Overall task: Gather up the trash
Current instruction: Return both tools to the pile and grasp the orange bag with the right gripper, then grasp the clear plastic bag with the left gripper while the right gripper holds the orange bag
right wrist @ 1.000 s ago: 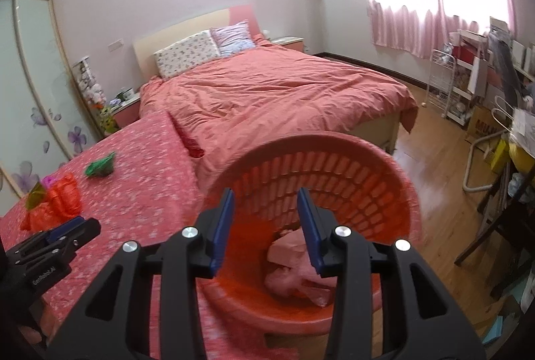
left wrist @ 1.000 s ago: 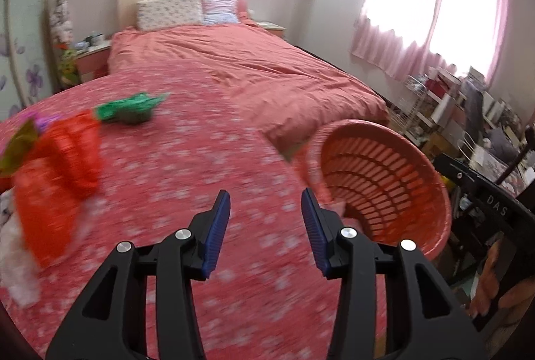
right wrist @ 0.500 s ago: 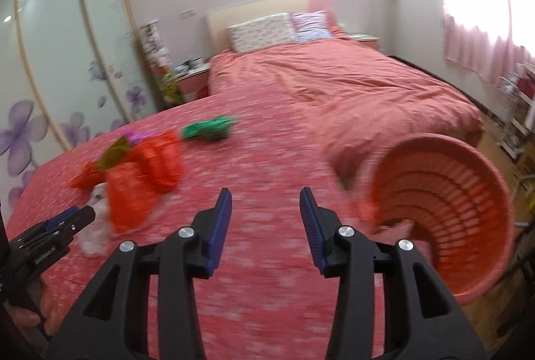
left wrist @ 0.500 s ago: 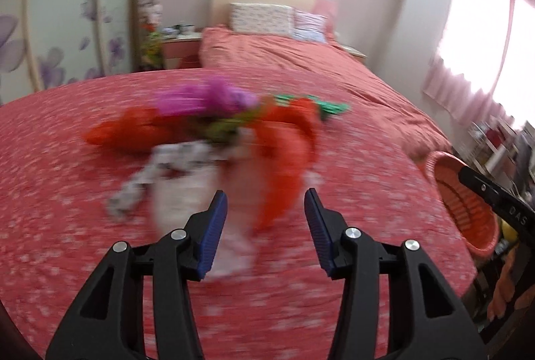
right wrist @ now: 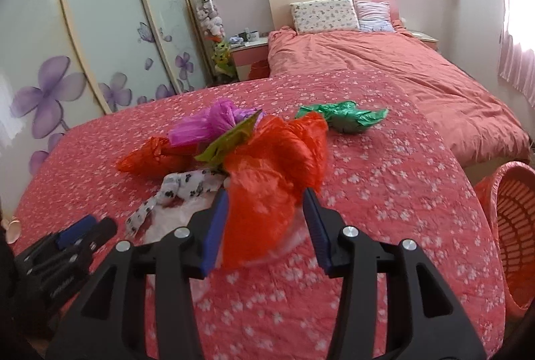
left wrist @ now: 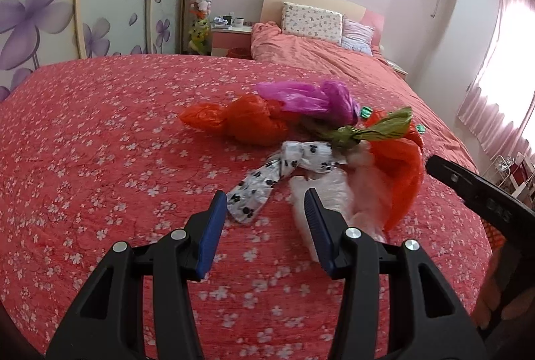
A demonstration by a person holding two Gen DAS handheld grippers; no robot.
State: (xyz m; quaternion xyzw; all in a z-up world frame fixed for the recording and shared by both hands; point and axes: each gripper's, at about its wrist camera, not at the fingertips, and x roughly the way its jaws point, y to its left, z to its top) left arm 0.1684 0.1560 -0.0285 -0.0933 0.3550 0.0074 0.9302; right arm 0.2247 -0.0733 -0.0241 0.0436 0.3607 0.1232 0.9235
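A heap of knotted plastic bags lies on the red flowered cloth [left wrist: 100, 142]. It holds a white bag with black paw prints [left wrist: 267, 179], a small orange bag [left wrist: 247, 122], a purple bag [left wrist: 311, 99], an olive bag [left wrist: 374, 129], a clear whitish bag [left wrist: 327, 192] and a big orange-red bag [right wrist: 274, 166]. A green bag [right wrist: 344, 117] lies apart, farther back. My left gripper [left wrist: 264, 192] is open, with the tail of the paw-print bag just beyond its tips. My right gripper [right wrist: 264, 191] is opening; the big orange-red bag sits between its jaws, and the pads do not press on it.
An orange slatted basket [right wrist: 511, 226] stands on the floor past the cloth's right edge. Behind is a bed with a salmon duvet [right wrist: 401, 69] and a nightstand [right wrist: 249, 52]. A wardrobe with purple flowers [right wrist: 100, 42] lines the left wall. The right gripper's finger [left wrist: 468, 189] shows at the right of the left wrist view.
Both views swung left, away from the basket and onto the bag heap. Both grippers came up close to the heap, and the right jaws spread a little.
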